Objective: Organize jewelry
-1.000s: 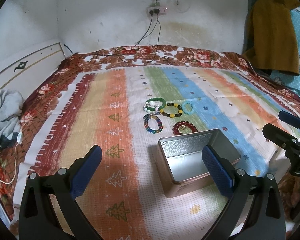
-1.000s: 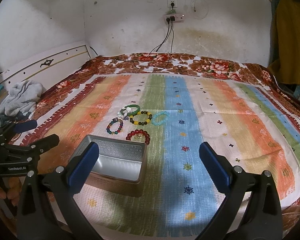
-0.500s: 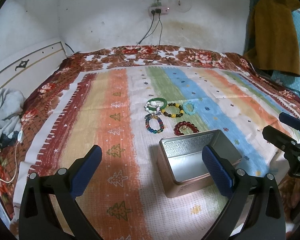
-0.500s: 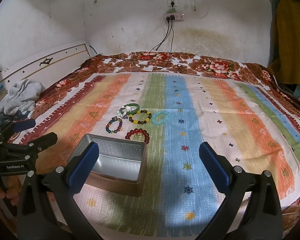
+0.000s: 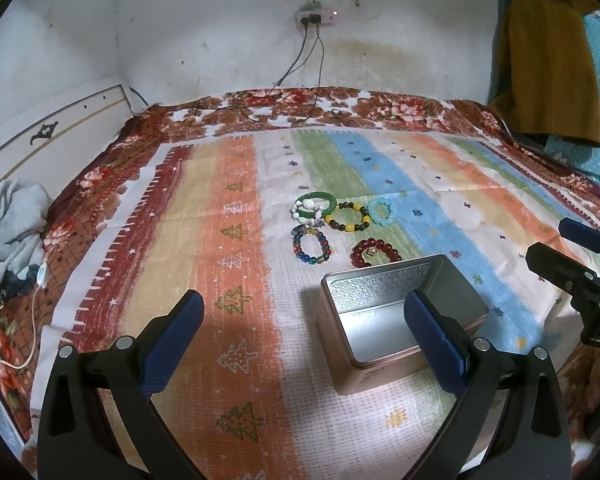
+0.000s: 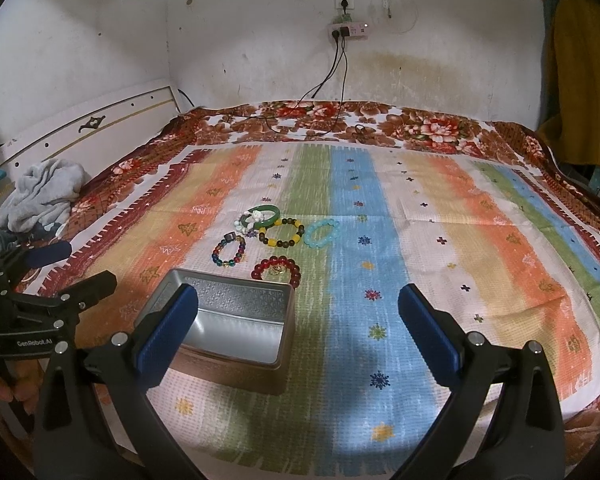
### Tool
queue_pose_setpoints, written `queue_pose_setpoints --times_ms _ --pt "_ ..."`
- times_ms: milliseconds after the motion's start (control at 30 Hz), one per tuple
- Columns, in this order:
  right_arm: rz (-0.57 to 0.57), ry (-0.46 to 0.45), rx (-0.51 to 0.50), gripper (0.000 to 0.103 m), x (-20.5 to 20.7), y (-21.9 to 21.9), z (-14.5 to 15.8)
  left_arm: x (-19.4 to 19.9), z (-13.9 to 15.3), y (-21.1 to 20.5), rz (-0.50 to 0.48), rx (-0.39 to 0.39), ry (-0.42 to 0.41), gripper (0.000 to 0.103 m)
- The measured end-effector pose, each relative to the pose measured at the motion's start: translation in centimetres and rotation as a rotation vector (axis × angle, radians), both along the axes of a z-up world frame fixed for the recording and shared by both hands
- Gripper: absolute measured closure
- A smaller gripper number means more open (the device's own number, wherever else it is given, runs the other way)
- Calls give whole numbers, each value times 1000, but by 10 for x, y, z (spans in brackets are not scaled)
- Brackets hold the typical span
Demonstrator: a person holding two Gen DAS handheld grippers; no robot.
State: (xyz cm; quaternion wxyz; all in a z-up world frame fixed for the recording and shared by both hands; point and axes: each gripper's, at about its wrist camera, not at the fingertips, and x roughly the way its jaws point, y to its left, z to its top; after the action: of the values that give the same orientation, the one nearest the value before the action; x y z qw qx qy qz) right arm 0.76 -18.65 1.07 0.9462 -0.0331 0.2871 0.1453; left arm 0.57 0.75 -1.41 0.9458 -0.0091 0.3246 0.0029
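Note:
Several bead bracelets lie in a cluster on the striped cloth: a green bangle with white beads (image 5: pixel 314 205) (image 6: pixel 260 216), a yellow and dark one (image 5: pixel 348 217) (image 6: pixel 281 232), a light blue one (image 5: pixel 380 211) (image 6: pixel 321 233), a multicolour one (image 5: pixel 311 243) (image 6: pixel 229 249) and a red one (image 5: pixel 375 253) (image 6: pixel 276 272). An open empty metal tin (image 5: pixel 400 322) (image 6: pixel 232 320) stands just in front of them. My left gripper (image 5: pixel 302 336) is open and empty above the cloth near the tin. My right gripper (image 6: pixel 298 330) is open and empty, right of the tin.
The striped cloth (image 6: pixel 440 240) covers a bed with a floral blanket (image 6: pixel 420 128). Grey clothes (image 6: pixel 44 192) lie at the left edge by a white headboard (image 6: pixel 100 128). Cables (image 6: pixel 332 80) hang from a wall socket. A brown garment (image 5: pixel 548 60) hangs at the right.
Both grippers have drifted slightly; the tin and the bracelets have not moved. Both grippers stay open.

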Motion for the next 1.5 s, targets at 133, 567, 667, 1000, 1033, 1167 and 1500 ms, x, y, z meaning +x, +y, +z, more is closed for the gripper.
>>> queue_pose_setpoints --times_ms 133,567,667,1000,1033,1167,1500 --pt "-3 7 4 5 0 2 -3 -1 -1 2 -2 8 1 5" --pt "-7 21 -9 5 26 5 -1 19 3 -1 -18 32 12 5" --pt "-7 27 -18 5 35 5 2 30 6 -4 -22 53 4 5" --pt "-15 70 -32 5 76 10 2 77 5 -13 -34 79 63 5" --pt "-14 69 -35 5 78 10 2 81 4 -14 -34 80 66 6" --pt "-15 92 -28 5 94 10 1 93 2 -13 -36 76 83 6" --pt "-49 152 13 5 133 0 1 121 -4 -12 -30 96 111 5"
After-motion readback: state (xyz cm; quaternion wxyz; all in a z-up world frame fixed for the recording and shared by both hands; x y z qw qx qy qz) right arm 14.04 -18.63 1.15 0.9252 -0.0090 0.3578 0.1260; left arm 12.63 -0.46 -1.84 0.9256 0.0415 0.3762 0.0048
